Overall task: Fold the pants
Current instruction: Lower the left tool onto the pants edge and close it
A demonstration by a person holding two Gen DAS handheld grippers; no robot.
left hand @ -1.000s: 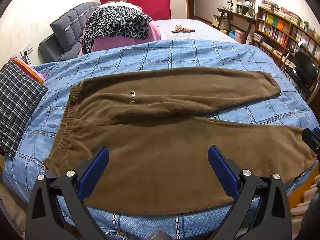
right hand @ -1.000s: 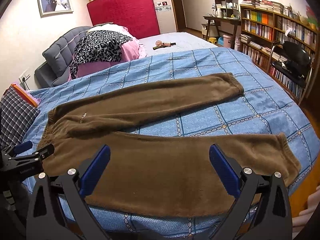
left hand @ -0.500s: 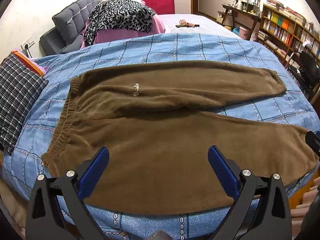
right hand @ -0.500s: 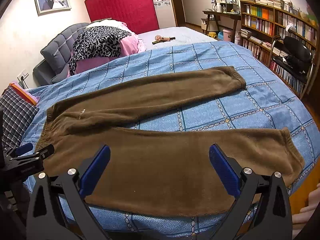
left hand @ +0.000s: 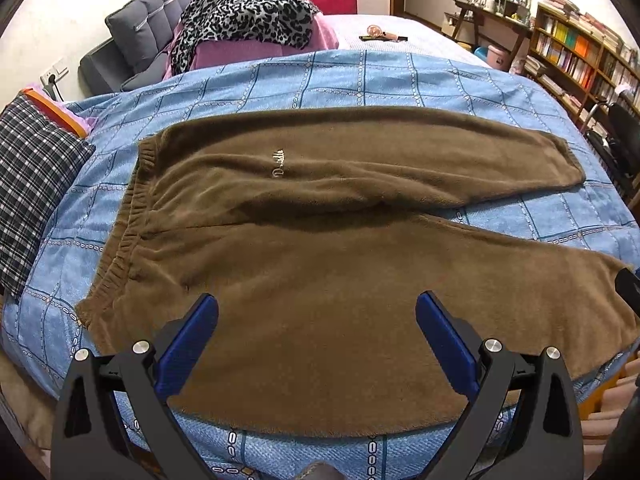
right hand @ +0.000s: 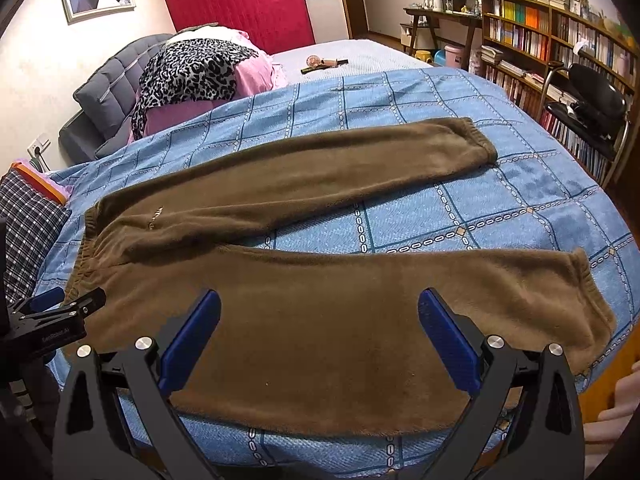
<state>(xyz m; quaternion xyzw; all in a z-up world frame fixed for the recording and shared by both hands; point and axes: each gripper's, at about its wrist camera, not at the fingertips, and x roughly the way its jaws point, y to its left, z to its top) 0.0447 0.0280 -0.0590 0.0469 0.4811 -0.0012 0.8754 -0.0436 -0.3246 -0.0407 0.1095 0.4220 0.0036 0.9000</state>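
Brown fleece pants [left hand: 320, 280] lie flat on the blue checked bedspread [left hand: 360, 80], waistband to the left, both legs spread apart to the right. They also show in the right wrist view [right hand: 340, 312]. My left gripper [left hand: 316, 320] is open and empty, hovering over the near leg close to the waist. My right gripper [right hand: 320, 320] is open and empty over the near leg further right. The left gripper's body [right hand: 52, 320] shows at the left edge of the right wrist view, by the waistband.
A plaid pillow [left hand: 28, 184] lies left of the waistband. A leopard-print blanket [left hand: 244, 12] on pink bedding sits at the head of the bed by a grey headboard. Bookshelves [right hand: 560, 40] and an office chair [right hand: 592, 96] stand to the right. The bed's near edge is just below the grippers.
Both grippers have moved forward and tilted down over the bed, so the pants look closer and larger. The pants have not moved and both jaws stay open.
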